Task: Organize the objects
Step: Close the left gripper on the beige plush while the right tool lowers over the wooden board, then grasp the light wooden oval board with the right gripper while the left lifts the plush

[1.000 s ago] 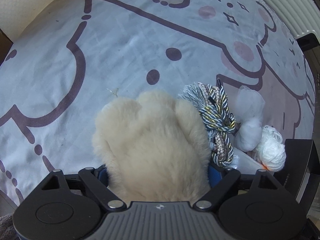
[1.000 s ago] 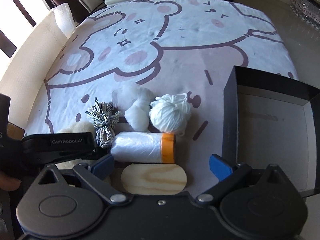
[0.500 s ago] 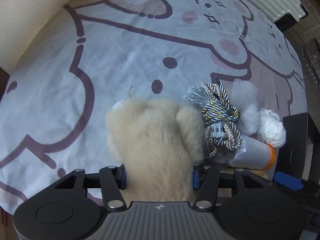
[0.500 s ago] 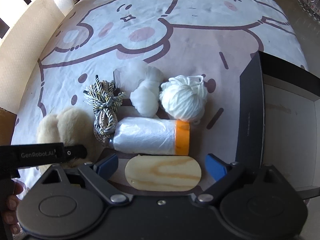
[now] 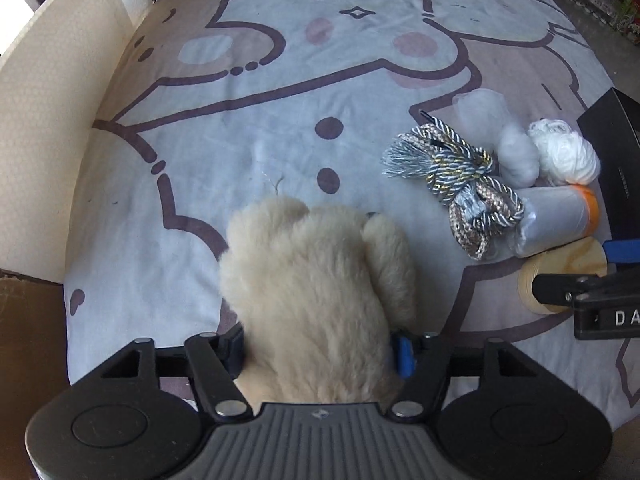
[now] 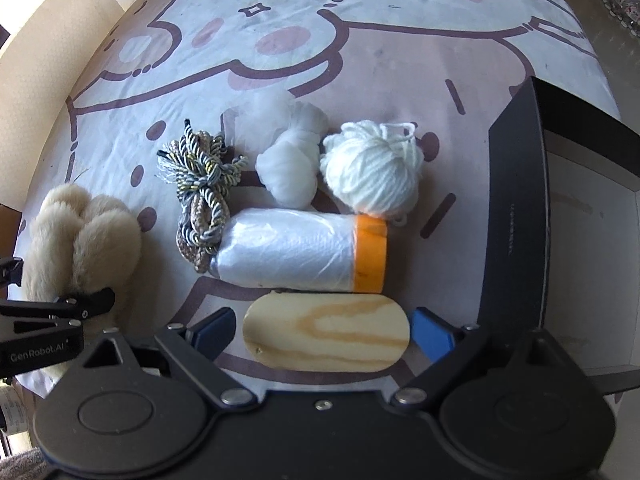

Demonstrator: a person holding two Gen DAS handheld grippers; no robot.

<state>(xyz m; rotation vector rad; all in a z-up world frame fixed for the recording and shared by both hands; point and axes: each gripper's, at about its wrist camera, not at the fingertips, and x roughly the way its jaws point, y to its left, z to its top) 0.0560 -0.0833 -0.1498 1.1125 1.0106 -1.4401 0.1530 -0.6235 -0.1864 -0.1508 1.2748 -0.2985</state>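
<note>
Your left gripper (image 5: pixel 320 350) is clamped on the plush (image 5: pixel 316 292), the blue pads pressed into the fur on both sides, so in the left wrist view the pick-up step looks made. The plush sits on the printed sheet (image 5: pixel 240 128), well left of the other items: the cord bundle (image 5: pixel 460 184), the film roll (image 5: pixel 556 216), the yarn ball (image 5: pixel 566 156) and the wood block (image 5: pixel 560 276). The box (image 5: pixel 612 152) shows at the right edge, so your next move probably calls for a lift high enough to carry the plush over that cluster. On the other tool at the right you can read only "DA".

From the right wrist view, your right gripper (image 6: pixel 324 328) stands wide, its pads on either side of the wood block (image 6: pixel 326 332) without touching it; closing on it seems the step due. Beyond it the film roll (image 6: pixel 300 252) lies just beside the block, and the box (image 6: pixel 516 208) stands open to the right, its floor bare where visible. "GenRobot.AI" reads on the left tool.
</note>
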